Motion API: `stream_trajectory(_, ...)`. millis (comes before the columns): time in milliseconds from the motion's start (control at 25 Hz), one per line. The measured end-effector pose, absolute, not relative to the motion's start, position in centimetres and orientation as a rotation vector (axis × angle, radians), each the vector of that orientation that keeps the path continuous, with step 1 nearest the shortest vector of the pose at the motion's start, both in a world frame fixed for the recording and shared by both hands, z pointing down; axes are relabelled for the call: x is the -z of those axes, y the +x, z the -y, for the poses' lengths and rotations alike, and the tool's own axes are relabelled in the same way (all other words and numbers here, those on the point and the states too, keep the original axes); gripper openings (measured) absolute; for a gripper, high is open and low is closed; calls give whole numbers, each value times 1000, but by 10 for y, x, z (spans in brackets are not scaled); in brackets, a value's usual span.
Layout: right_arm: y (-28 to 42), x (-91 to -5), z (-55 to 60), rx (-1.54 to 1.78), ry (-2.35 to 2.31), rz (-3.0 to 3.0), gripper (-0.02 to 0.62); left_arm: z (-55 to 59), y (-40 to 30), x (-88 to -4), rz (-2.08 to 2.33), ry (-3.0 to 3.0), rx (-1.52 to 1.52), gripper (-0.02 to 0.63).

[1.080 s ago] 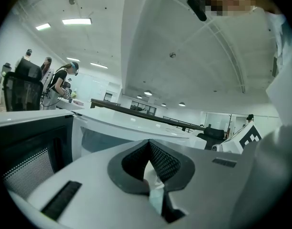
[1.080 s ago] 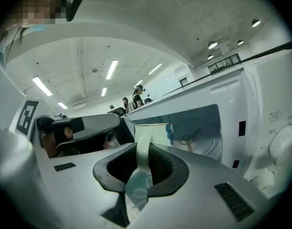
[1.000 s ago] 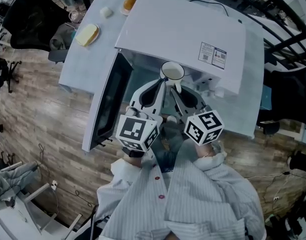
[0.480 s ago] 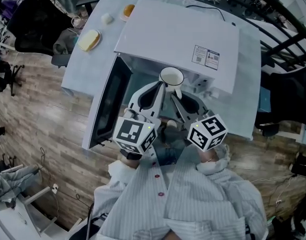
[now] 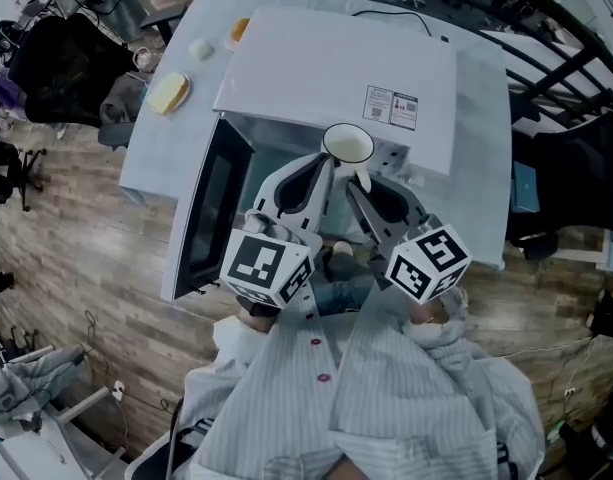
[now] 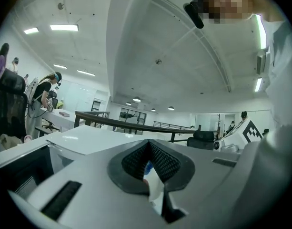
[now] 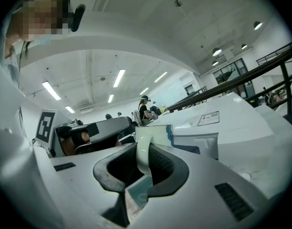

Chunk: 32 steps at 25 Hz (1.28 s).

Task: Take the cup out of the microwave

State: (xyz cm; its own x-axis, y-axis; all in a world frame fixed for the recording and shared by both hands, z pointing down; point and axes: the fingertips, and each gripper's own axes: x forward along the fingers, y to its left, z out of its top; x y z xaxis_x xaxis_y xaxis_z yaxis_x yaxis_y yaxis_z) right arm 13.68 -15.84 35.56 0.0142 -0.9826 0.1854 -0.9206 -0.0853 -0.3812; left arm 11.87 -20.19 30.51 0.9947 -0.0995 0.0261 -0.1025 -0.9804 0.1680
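A white cup with a handle hangs in front of the open white microwave, held from both sides. My left gripper is shut on the cup's wall; in the left gripper view a white edge of the cup sits pinched between the dark pads. My right gripper is shut on the handle, and in the right gripper view the handle runs down between the pads with the cup body just beyond. The cup's inside looks empty from above.
The microwave door stands swung open to the left. A label is stuck on the microwave's top. Pieces of food lie on the table's far left corner. Chairs and a railing surround the table above a wooden floor.
Both grippers have risen together with the cup held between them, drawing it a little away from the microwave's opening. The grip looks the same.
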Motion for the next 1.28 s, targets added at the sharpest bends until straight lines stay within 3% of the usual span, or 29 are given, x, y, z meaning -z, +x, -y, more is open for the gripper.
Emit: stream_trajectory(1280,157,-334,155,533,-2128,-2011,83,198,132,-306,100,2986,-31,9)
